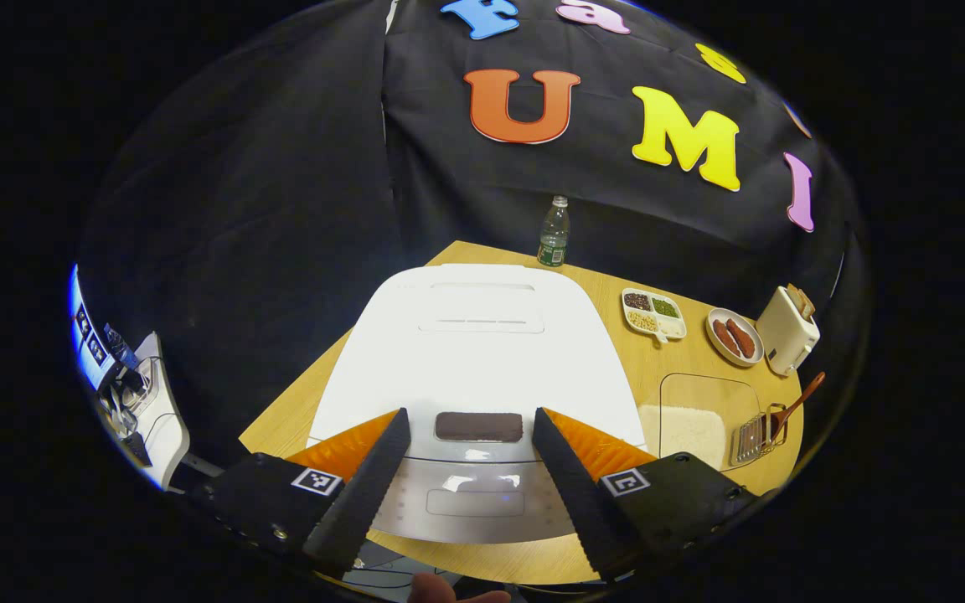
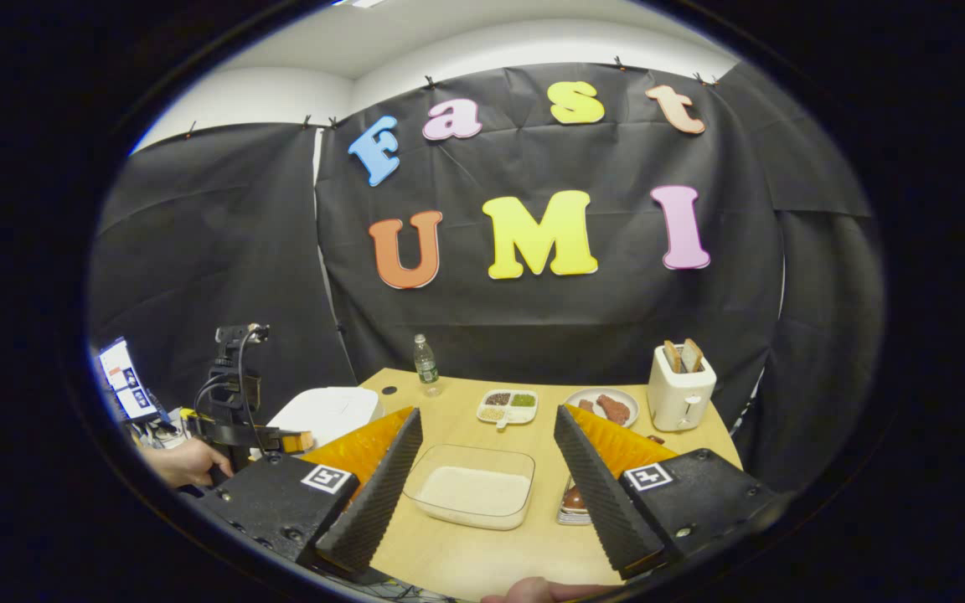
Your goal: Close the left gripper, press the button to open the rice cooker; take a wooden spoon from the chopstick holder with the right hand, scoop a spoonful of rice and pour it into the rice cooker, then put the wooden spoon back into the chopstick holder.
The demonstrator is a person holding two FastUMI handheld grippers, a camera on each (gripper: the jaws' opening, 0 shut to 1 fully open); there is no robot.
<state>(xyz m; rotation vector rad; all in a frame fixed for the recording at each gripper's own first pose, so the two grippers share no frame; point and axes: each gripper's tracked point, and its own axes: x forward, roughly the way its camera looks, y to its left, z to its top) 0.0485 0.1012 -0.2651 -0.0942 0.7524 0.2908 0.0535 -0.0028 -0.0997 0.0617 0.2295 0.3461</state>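
Both claws wide: left claw (image 1: 467,469) over rice cooker (image 1: 482,352), right claw (image 2: 488,477) above table (image 2: 457,553).

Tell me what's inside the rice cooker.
Cannot be seen: the rice cooker has its white lid shut. The rice in sight lies in the clear dish beside it.

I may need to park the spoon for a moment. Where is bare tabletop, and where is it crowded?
Bare wood lies between the rice tray and the divided dish, and along the near edge of the table before the tray. The back right is crowded: sausage plate and toaster. The rice cooker fills the left.
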